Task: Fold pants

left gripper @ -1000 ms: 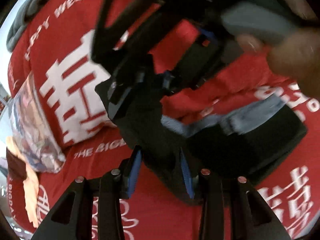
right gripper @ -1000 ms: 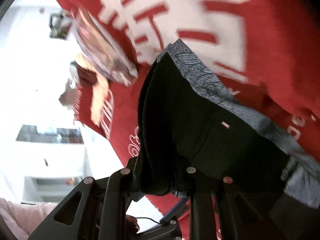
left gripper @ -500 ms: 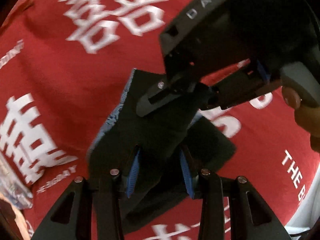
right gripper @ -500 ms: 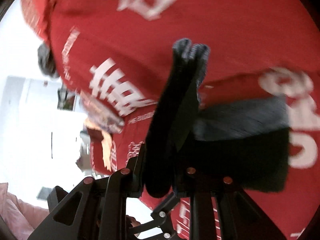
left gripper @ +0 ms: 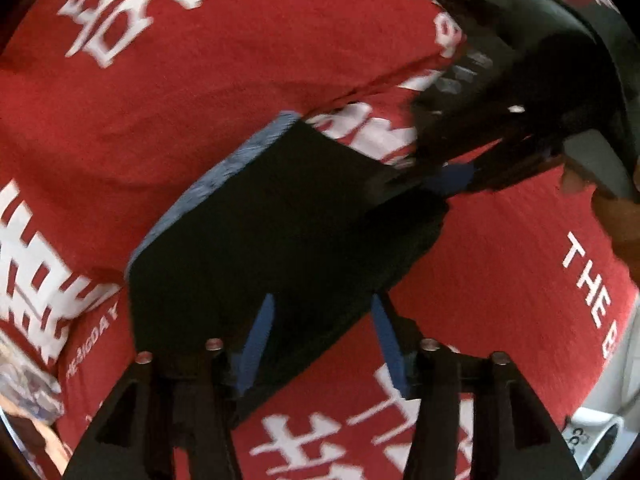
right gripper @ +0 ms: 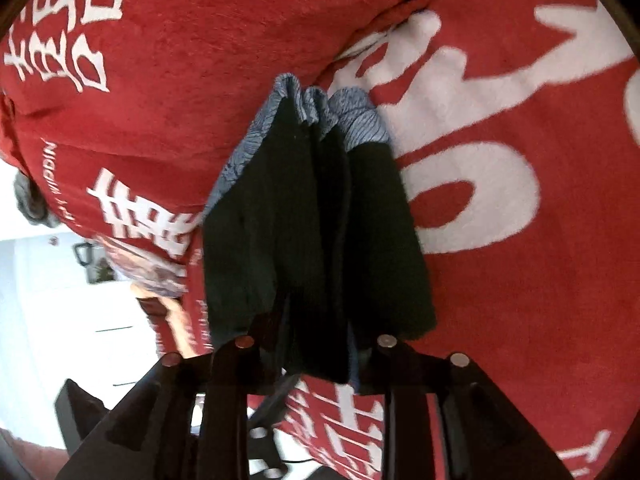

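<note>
The pants point(left gripper: 280, 216) are black with a blue-grey patterned hem, folded into a thick bundle over a red cloth point(left gripper: 180, 88) with white characters. In the left wrist view my left gripper point(left gripper: 320, 340) has its blue-padded fingers spread, with the near edge of the bundle lying between them, not clamped. My right gripper point(left gripper: 424, 184) grips the bundle's far right corner there. In the right wrist view the right gripper point(right gripper: 316, 340) is shut on the stacked layers of the pants point(right gripper: 316, 216), whose hem points away.
The red cloth point(right gripper: 500, 240) covers the whole work surface. A patterned printed item point(right gripper: 152, 272) lies at the cloth's left edge, also at the lower left in the left wrist view point(left gripper: 24, 384). White room and furniture lie beyond the edge. A hand point(left gripper: 616, 216) holds the right gripper.
The pants have come down from hanging to lying flatter on the red cloth. My left gripper's fingers have spread apart off the fabric. The right gripper has swung right, still holding its corner.
</note>
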The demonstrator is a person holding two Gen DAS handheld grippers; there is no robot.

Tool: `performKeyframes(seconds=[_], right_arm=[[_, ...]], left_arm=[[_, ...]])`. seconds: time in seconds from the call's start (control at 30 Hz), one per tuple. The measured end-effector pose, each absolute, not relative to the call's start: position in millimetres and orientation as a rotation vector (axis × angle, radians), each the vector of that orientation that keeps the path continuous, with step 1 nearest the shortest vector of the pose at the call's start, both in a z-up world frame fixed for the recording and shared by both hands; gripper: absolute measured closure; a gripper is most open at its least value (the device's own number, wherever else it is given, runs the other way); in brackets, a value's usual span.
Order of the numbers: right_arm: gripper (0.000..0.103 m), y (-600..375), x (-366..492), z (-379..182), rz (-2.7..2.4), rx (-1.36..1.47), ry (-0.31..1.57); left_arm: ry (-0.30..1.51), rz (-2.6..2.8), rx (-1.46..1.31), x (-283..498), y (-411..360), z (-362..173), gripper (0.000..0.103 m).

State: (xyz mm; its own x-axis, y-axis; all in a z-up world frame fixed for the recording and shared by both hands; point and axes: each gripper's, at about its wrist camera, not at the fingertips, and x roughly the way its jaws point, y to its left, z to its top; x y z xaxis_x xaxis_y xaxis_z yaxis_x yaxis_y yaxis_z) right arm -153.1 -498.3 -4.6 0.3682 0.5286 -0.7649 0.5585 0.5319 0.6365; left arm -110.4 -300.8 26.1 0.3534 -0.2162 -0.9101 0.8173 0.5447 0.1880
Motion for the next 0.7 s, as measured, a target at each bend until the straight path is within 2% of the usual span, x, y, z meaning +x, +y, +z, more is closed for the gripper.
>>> performKeyframes(seconds=[0.1, 0.17, 0.2, 0.33, 0.47, 0.6, 0.7], right_arm=[[0.072, -504.9, -155.6, 17.0, -0.100, 0.988, 1.286], [0.072, -505.0, -159.6, 30.5, -0.111, 0.972, 1.262], [0.072, -505.4, -162.2, 36.0, -0.118, 0.959, 1.253], [0.072, -487.8, -154.7, 54.9, -0.108, 0.896, 1.225], [0.072, -457.4, -135.2, 49.8, -0.058, 0.809, 1.268], [0.072, -428.7, -126.8, 17.7, -0.094, 0.662, 1.407], [0.073, -427.3, -132.4, 13.5, -0.115, 0.677, 1.395]], left_arm=[[1.026, -0.665, 0.654, -85.6, -270.1, 42.3, 0.048], [1.057, -0.583, 0.601, -63.8, -251.1, 45.8, 0.033], [1.079, -0.528, 0.558, -49.6, -238.0, 45.8, 0.030], [1.213, -0.352, 0.405, -3.8, -187.7, 27.0, 0.030], [1.327, -0.300, 0.349, 0.9, -156.8, -7.0, 0.030], [1.313, -0.324, 0.370, -14.3, -157.9, -14.9, 0.030], [1.342, -0.320, 0.336, -12.8, -155.9, -14.2, 0.030]])
